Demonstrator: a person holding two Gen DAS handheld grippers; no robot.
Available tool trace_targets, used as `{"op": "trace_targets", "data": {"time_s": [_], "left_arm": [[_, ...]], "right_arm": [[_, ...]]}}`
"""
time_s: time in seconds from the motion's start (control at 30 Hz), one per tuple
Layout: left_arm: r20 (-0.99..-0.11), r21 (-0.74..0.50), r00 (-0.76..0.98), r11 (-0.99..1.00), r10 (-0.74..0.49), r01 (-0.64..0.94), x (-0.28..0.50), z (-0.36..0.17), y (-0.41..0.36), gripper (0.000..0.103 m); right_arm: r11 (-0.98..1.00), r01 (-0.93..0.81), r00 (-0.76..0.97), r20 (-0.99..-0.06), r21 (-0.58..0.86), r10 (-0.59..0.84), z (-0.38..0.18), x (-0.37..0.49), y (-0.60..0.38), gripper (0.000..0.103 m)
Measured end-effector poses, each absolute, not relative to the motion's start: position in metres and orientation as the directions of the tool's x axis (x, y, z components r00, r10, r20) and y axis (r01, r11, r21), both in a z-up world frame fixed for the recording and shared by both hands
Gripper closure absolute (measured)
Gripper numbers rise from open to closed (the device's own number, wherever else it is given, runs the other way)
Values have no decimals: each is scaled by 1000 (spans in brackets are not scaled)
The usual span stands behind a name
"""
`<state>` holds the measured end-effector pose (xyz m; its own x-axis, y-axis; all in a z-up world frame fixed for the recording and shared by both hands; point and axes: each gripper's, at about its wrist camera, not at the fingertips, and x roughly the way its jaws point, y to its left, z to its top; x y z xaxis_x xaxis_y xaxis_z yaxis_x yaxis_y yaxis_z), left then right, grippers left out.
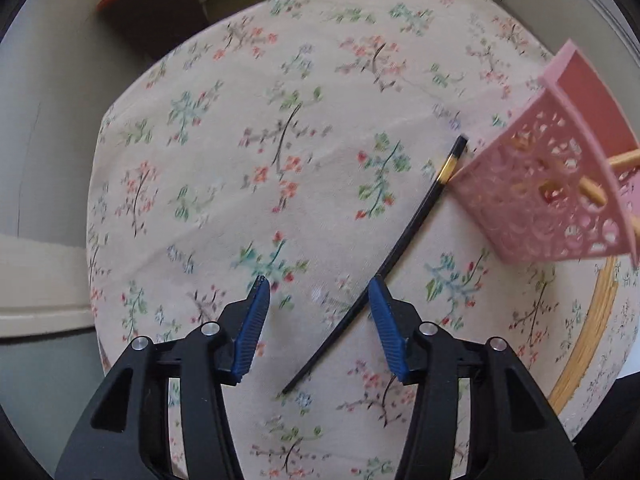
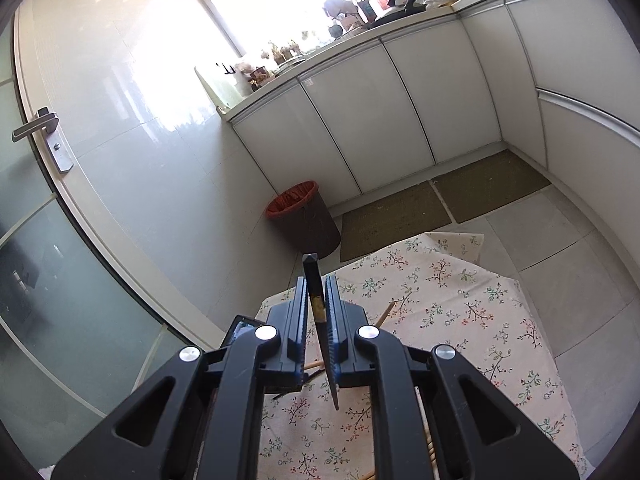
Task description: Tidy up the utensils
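Left wrist view: the left tongs (image 1: 316,292) point steeply down at the counter (image 1: 224,184), which is covered by a floral cloth. Their blue pads (image 1: 254,332) stand partly apart with nothing pressed between them. A black chopstick (image 1: 384,268) with a gold band lies flat on the cloth; its thin end falls in the gap between the pads and the lower part of its shaft passes just beside the right pad, but neither pad grips it. Its thick, gold-banded end lies just beside a pink perforated utensil basket (image 1: 540,196), up and right of the chopstick. Wooden chopsticks (image 1: 596,194) show through the basket's wall. A round wooden hoop (image 1: 592,336) lies on the cloth below the basket.

Right wrist view: the right tongs (image 2: 318,300) are clamped almost fully together on a second black chopstick (image 2: 320,320), held above the counter (image 2: 460,312); its square end sticks up past the tips. A brown waste bin (image 2: 306,216) stands on the floor beyond the counter.
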<state>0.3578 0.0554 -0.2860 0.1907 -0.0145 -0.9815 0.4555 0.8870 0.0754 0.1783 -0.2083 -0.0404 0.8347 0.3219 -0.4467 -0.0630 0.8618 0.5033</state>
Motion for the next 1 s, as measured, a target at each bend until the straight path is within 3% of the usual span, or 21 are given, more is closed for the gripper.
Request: {"op": "trace_targets", "data": {"time_s": [0.03, 0.1, 0.4, 0.53, 0.57, 0.6, 0.7, 0.9, 1.0], "left_arm": [[-979, 98, 205, 881, 1, 463, 357, -287, 52, 68], [-982, 126, 185, 867, 40, 482, 355, -293, 48, 74], [-980, 9, 179, 878, -87, 479, 349, -263, 54, 72], [-990, 35, 137, 872, -36, 488, 345, -289, 39, 68], [-985, 38, 166, 875, -49, 483, 343, -287, 38, 70], [-986, 9, 151, 884, -70, 468, 342, -287, 41, 87], [-991, -4, 121, 910, -60, 414, 339, -287, 54, 97], [-989, 12, 143, 939, -40, 343, 298, -278, 99, 99], [-963, 10, 260, 955, -71, 298, 275, -251, 116, 99]], "right_arm": [[861, -62, 832, -450, 505, 324, -43, 179, -209, 93], [859, -63, 829, -452, 509, 329, -44, 180, -209, 93], [858, -93, 835, -430, 505, 343, -38, 171, -210, 93], [858, -94, 832, -434, 505, 346, -37, 172, -209, 93], [857, -94, 831, -434, 506, 347, -37, 172, -209, 93], [857, -95, 831, -433, 507, 348, -37, 172, -209, 93], [854, -97, 825, -438, 511, 356, -39, 173, -207, 93], [852, -105, 826, -433, 512, 361, -37, 170, -206, 93], [846, -113, 822, -429, 522, 374, -35, 169, -205, 93]]}}
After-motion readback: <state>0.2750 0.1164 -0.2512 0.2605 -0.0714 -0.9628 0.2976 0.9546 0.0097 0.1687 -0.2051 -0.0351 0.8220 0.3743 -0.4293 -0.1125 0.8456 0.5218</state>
